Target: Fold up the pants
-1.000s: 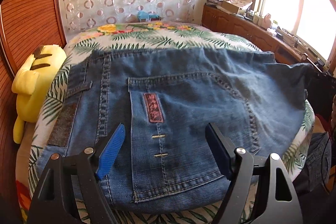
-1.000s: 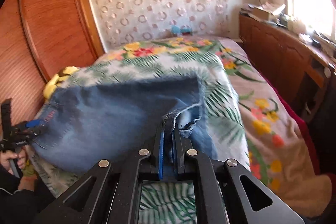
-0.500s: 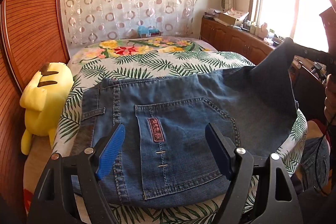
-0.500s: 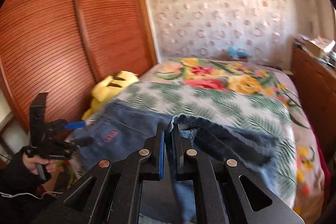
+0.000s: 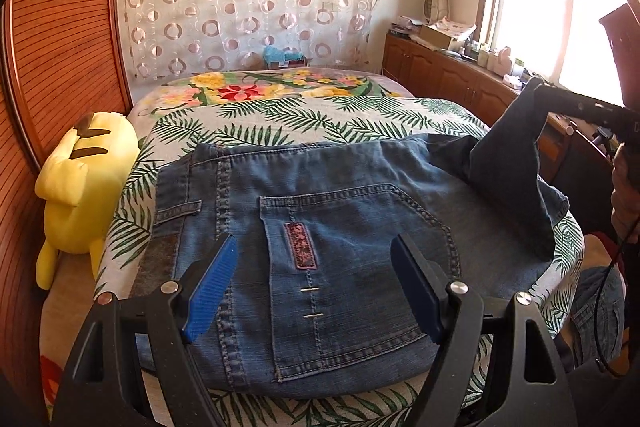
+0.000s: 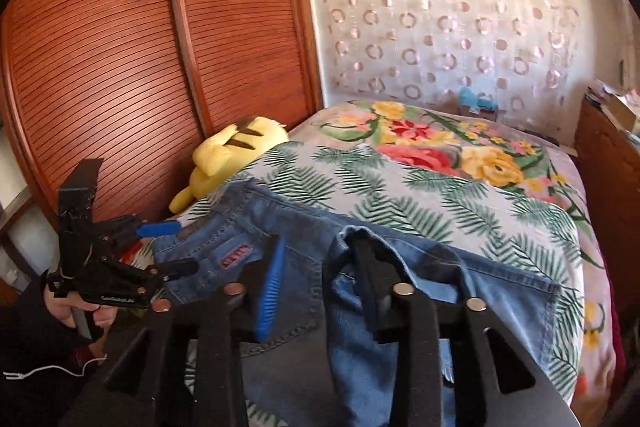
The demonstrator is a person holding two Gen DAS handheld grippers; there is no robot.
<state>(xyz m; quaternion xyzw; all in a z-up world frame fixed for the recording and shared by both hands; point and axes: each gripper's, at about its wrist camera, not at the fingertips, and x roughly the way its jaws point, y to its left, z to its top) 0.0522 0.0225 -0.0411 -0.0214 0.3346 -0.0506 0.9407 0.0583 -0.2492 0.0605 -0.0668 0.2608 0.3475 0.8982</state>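
The pants (image 5: 328, 259) are spread on the near end of the bed (image 5: 280, 119), back pocket upward. The left gripper (image 5: 314, 287) is held wide open above the pocket, grasping nothing. The right gripper (image 6: 320, 279) is parted, with denim draped over its right finger (image 6: 368, 267)

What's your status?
Left claw open over jeans. Right claw open, denim draped over one finger. Plush beside jeans, apart.

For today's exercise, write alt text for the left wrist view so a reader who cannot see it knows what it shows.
Blue denim pants lie back-pocket up on a leaf-and-flower patterned bed, seen between the open fingers of the left hand-held gripper. At the right edge, the right hand-held gripper lifts a pant leg. A yellow plush toy rests beside the bed on the left.
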